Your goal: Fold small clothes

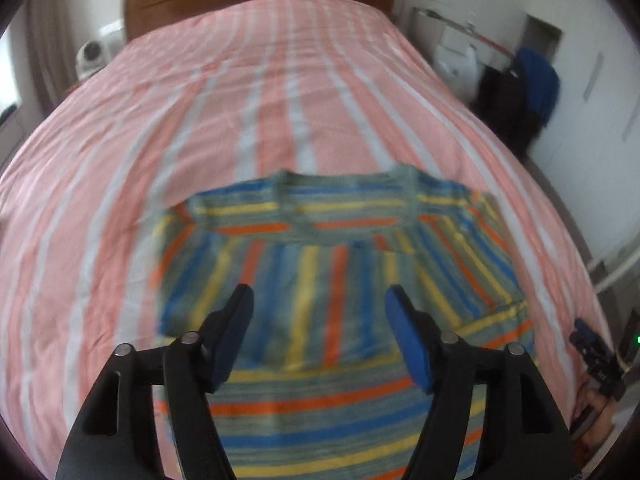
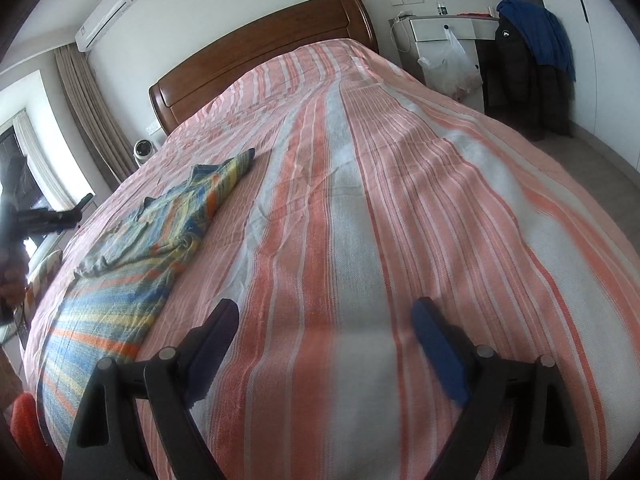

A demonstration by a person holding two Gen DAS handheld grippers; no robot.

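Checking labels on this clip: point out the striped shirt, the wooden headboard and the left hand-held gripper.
striped shirt (image 1: 320,280): left wrist view, middle of the folded-over part.
wooden headboard (image 2: 264,44): right wrist view, upper panel.
left hand-held gripper (image 1: 320,300): left wrist view, midway between its open fingertips.

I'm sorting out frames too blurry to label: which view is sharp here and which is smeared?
Left wrist view: motion blur smears the striped shirt and the bedspread; only the left gripper stays fairly crisp. Right wrist view: sharp, the weave visible, with fisheye bending at the edges and soft daylight from the window.
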